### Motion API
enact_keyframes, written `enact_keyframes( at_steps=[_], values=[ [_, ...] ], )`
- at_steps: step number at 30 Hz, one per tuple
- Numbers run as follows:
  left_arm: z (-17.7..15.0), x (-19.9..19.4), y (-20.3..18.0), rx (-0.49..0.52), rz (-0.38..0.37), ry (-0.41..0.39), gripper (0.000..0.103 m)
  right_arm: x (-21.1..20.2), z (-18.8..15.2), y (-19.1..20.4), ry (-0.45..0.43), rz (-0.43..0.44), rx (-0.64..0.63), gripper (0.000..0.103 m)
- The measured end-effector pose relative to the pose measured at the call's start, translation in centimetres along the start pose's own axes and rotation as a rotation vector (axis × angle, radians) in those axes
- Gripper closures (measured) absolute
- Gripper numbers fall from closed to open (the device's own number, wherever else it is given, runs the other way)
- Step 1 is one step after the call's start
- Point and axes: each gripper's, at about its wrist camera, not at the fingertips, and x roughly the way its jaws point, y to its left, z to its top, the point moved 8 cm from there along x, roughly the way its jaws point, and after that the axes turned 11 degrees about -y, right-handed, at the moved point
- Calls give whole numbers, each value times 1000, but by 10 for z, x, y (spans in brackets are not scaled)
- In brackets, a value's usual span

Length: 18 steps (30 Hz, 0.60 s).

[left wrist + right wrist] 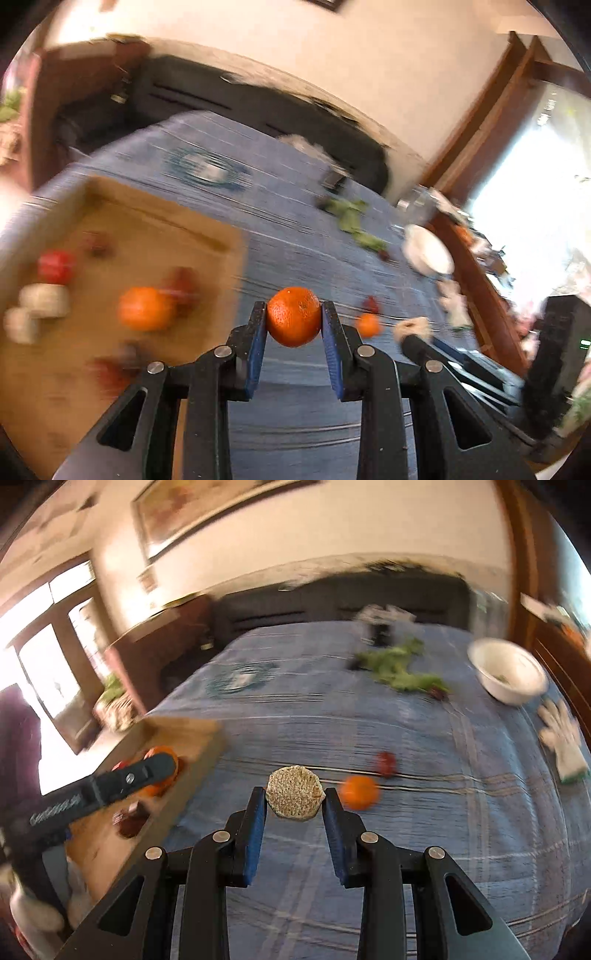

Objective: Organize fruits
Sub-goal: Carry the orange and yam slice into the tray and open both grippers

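Note:
My left gripper point(294, 314) is shut on an orange point(293, 316) and holds it above the blue cloth, just right of a wooden tray point(155, 229). The tray holds another orange point(144, 308), red fruits point(55, 266) and pale round pieces point(44, 301). My right gripper point(294, 797) is shut on a beige grainy round piece point(294, 793), held above the cloth. A loose orange point(359, 792) and a dark red fruit point(386, 763) lie on the cloth just beyond it. The left gripper point(110, 782) shows in the right wrist view over the tray point(184, 734).
The blue striped cloth point(406, 849) covers the table. Green leaves point(399, 668), a white bowl point(508, 674) and a white glove point(563, 738) lie at the far right. A dark sofa point(332, 598) stands behind. Both views are motion-blurred.

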Motion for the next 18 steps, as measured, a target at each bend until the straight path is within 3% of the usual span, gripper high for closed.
enact_keyframes(
  at_steps=[4, 10, 18],
  values=[
    [5, -27, 55, 6, 149, -19, 75, 7, -7, 59, 7, 84, -89, 69],
    [-1, -46, 126, -33, 293, 7, 75, 26, -33, 133, 88, 224, -148, 68],
    [-13, -47, 155, -70, 311, 38, 75, 47, -71, 187, 197, 286, -246, 68]
  ],
)
